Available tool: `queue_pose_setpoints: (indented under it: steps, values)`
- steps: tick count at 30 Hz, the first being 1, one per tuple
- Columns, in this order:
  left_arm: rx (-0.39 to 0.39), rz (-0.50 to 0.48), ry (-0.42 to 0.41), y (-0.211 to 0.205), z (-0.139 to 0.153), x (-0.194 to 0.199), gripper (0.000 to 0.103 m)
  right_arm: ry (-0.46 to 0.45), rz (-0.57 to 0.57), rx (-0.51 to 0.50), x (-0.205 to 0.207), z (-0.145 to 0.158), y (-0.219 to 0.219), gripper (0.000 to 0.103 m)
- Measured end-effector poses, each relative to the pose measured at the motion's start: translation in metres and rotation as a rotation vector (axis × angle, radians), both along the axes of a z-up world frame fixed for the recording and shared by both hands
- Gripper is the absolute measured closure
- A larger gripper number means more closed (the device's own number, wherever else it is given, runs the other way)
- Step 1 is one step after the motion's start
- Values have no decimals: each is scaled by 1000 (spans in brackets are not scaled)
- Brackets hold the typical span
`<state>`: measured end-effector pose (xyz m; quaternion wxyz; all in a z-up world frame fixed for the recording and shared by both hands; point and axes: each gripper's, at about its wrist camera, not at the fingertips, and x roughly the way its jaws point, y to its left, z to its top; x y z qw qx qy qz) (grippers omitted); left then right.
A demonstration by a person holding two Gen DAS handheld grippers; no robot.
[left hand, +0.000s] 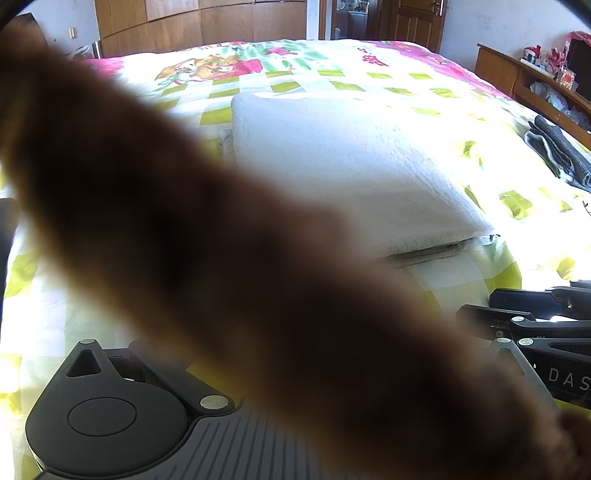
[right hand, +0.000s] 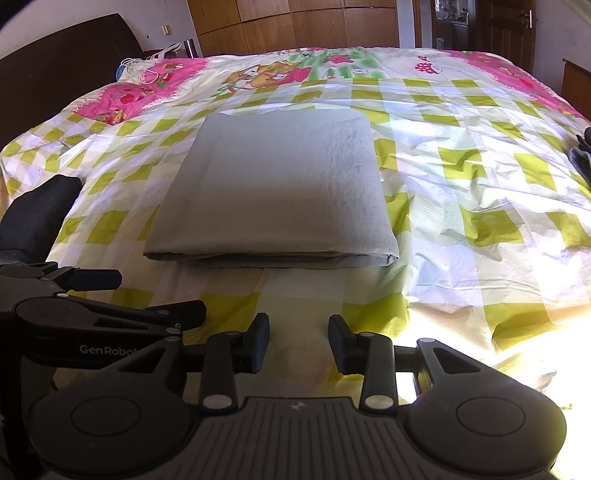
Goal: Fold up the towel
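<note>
The towel (right hand: pixel 269 192) lies folded into a thick grey rectangle on the bed, its near edge toward me; in the left wrist view the towel (left hand: pixel 351 166) looks washed-out white. My right gripper (right hand: pixel 299 343) stands open just short of that near edge, with only bedspread between its fingers. My left gripper (right hand: pixel 162 291) lies low at the left of the right wrist view, its two fingers apart and nothing between them. A blurred brown shape (left hand: pixel 221 240) right at the left lens hides that gripper's fingers. The right gripper (left hand: pixel 474 304) shows at the lower right.
The bedspread (right hand: pixel 461 177) is checked green and white with pink cartoon borders. A dark grey cloth (left hand: pixel 554 151) lies at the bed's right side. A black sleeve (right hand: pixel 37 214) rests at the left. A dark headboard (right hand: pixel 55 62) and wooden wardrobes (right hand: pixel 295 26) stand behind.
</note>
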<state>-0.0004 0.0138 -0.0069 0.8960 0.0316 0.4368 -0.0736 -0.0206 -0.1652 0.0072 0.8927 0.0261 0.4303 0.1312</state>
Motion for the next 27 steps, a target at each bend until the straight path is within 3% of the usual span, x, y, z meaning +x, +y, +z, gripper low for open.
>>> queue_pose_setpoints:
  steps: [27]
  values:
    - [-13, 5, -10, 2, 5, -3, 0, -14, -7, -27, -1, -1, 2, 54]
